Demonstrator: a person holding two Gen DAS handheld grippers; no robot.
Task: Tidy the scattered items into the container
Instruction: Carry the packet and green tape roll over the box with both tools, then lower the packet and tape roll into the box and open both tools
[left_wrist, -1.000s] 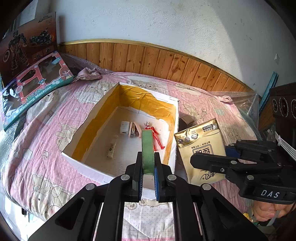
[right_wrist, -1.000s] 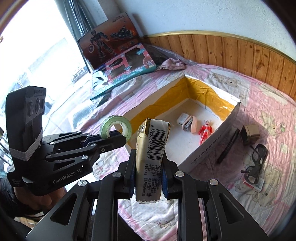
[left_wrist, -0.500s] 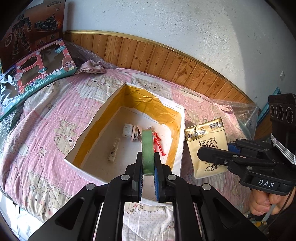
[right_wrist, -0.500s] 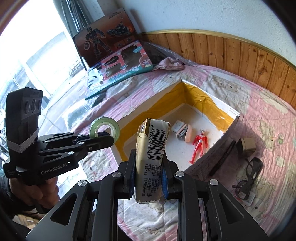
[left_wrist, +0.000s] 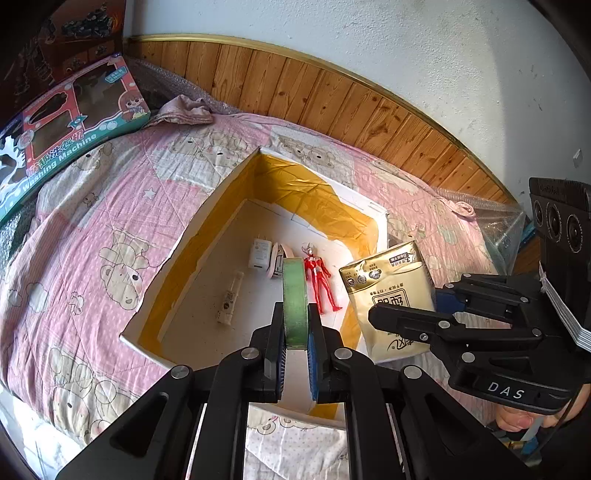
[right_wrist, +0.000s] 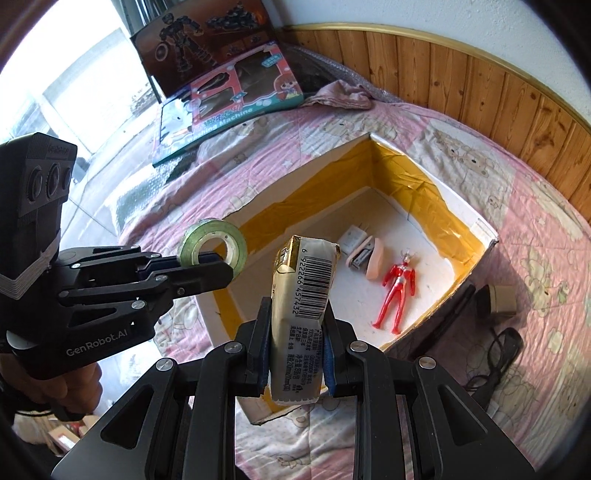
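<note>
left wrist view: left tool (left_wrist: 295, 345) clamps green tape roll (left_wrist: 294, 299); right tool (right_wrist: 295, 356) clamps gold packet (right_wrist: 301, 306).

Bright daylight floods in from the window (right_wrist: 74, 122), blown out to white glare; the box (right_wrist: 476, 258) throws a hard shadow rightward; fisheye bending curves the edges; corners vignette black; focus crisp throughout.

Green tape roll (left_wrist: 294, 301), gold tissue pack (left_wrist: 389, 291), pink bear-print quilt (left_wrist: 92, 236).
</note>
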